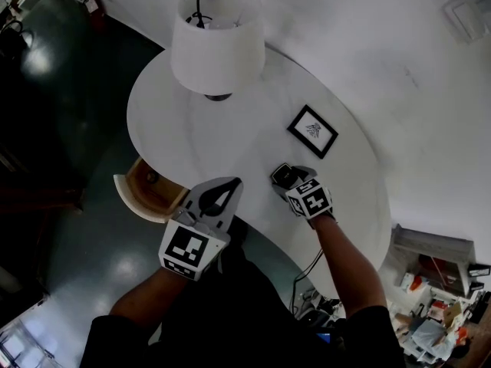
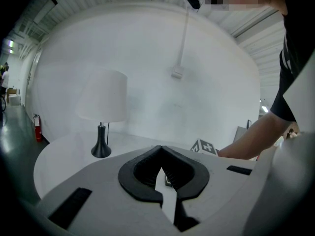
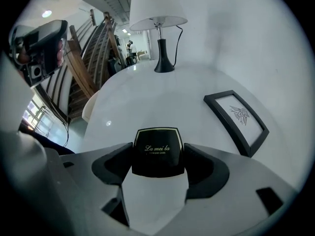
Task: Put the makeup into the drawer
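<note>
- Makeup compact (image 3: 158, 152), black with a thin gold border and gold script on the lid, sits low in the centre of the right gripper view. It is pinched at both sides by the jaws of the right gripper (image 3: 158, 156).
- From the head camera, the same compact (image 1: 282, 175) shows just right of centre, over the round white table (image 1: 230, 140). It is at the tip of the right gripper (image 1: 287, 179), and the person's forearm runs down toward the lower right of the frame.
- Left gripper (image 1: 232, 182), lower centre of the head view, hangs over the table's near edge. Its own camera shows the left gripper (image 2: 161, 149) with jaw tips pressed together and nothing between them.
- Drawer (image 1: 129, 196), pulled out at the table's left edge, shows a wooden interior inside a cream front. It lies just left of the left gripper and well apart from the compact.
- White-shaded lamp (image 1: 217, 37) stands upright on a dark base toward the top of the head view, at the far side of the table.
- Black picture frame (image 1: 312, 131) lies flat on the tabletop right of centre, above the compact; in the right gripper view, the frame (image 3: 236, 119) is at the right.
</note>
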`<action>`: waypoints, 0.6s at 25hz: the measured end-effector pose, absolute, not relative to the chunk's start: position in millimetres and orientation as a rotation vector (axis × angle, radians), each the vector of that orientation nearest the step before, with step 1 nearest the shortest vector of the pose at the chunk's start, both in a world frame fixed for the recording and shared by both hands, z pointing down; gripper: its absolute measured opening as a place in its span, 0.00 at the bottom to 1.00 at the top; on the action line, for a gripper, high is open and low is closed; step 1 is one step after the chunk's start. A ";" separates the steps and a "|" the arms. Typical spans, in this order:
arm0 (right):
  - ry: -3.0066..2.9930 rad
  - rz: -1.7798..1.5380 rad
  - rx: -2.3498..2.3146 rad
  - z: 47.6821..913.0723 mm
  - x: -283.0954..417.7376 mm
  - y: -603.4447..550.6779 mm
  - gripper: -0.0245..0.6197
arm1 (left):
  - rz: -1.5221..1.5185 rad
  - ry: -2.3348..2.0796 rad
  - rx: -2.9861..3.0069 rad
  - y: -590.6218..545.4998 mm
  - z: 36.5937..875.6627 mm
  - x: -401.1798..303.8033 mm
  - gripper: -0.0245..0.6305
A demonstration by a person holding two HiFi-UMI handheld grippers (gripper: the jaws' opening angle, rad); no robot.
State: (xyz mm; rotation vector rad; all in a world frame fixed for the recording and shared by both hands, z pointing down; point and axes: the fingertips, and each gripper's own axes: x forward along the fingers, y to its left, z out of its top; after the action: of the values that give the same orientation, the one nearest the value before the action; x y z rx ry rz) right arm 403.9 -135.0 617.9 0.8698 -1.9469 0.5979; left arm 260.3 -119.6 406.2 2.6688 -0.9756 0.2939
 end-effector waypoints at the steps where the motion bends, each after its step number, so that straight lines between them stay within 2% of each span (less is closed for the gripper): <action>1: -1.950 0.606 0.878 615.8 404.9 -135.0 0.47 | 0.291 -0.976 2.671 -119.3 404.5 260.9 0.05; 15: -2.009 0.622 0.940 560.6 419.2 -120.0 0.47 | 0.310 -0.983 2.708 -100.5 382.6 268.4 0.05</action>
State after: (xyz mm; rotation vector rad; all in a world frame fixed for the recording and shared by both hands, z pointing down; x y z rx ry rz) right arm 419.2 -120.0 560.6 0.9396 -2.0087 0.6221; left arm 268.4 -100.5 382.6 2.7080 -0.9826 0.3098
